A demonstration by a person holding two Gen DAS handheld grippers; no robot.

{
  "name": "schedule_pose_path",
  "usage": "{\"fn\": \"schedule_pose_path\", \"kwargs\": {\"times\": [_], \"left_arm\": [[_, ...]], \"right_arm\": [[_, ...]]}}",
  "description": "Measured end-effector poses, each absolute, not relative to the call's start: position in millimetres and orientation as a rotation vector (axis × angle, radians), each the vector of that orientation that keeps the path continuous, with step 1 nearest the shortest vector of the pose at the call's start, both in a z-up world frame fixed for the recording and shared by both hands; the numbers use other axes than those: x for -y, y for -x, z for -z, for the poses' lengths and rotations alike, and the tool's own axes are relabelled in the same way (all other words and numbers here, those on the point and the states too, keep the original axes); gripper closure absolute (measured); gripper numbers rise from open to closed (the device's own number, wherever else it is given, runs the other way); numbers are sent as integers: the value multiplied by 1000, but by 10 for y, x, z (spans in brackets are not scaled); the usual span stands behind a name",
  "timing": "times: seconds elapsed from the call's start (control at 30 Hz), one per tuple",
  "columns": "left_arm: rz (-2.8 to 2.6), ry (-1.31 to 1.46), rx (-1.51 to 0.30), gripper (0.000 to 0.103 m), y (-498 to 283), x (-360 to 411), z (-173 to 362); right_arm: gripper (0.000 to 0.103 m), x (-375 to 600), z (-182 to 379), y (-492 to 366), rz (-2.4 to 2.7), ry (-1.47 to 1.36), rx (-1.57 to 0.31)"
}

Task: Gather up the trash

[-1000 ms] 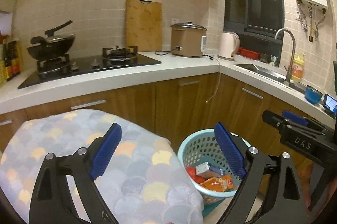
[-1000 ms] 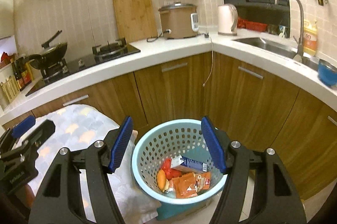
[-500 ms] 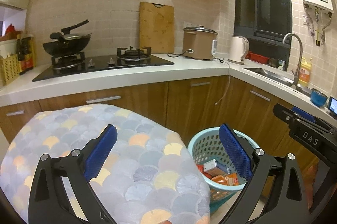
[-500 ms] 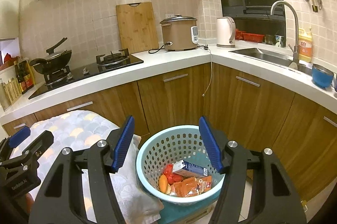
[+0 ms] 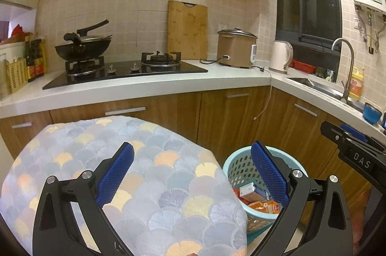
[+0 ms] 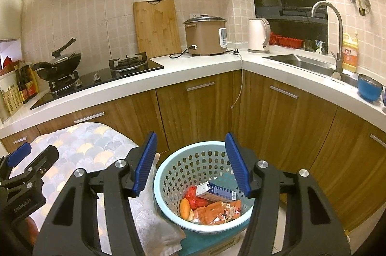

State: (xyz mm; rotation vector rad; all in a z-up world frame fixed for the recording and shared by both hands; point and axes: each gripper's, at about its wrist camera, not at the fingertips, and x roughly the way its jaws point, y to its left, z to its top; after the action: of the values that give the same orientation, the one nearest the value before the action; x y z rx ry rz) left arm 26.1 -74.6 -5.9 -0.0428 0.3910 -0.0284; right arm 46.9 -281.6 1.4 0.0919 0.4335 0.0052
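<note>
Black hand-held gripper, blue ribbed pads, silver screws.

wok, cutting board, rice cooker, kettle

The basket beyond the right jaws hides its own base, and the lower wrappers are buried under the carton. From the left wrist view, the right-hand jaw covers part of the basket's rim. The carton's print is too small to read.
</note>
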Motion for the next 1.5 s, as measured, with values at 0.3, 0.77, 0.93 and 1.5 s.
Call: {"fn": "schedule_pose_path", "kwargs": {"times": [0.3,0.77,0.93,1.5], "left_arm": [[37,43,-388,9,-247,790,57],[33,55,-391,9,-257,806,68],[29,58,-394,8,-266,798,83],[22,64,-392,8,-282,789,97]], "right_arm": [[48,2838,5,-471,-1,-92,-433],[48,2810,26,-487,-1,-85,-435],[48,2801,46,-510,-2,-83,-441],[48,2820,79,-538,-3,-83,-446]]}}
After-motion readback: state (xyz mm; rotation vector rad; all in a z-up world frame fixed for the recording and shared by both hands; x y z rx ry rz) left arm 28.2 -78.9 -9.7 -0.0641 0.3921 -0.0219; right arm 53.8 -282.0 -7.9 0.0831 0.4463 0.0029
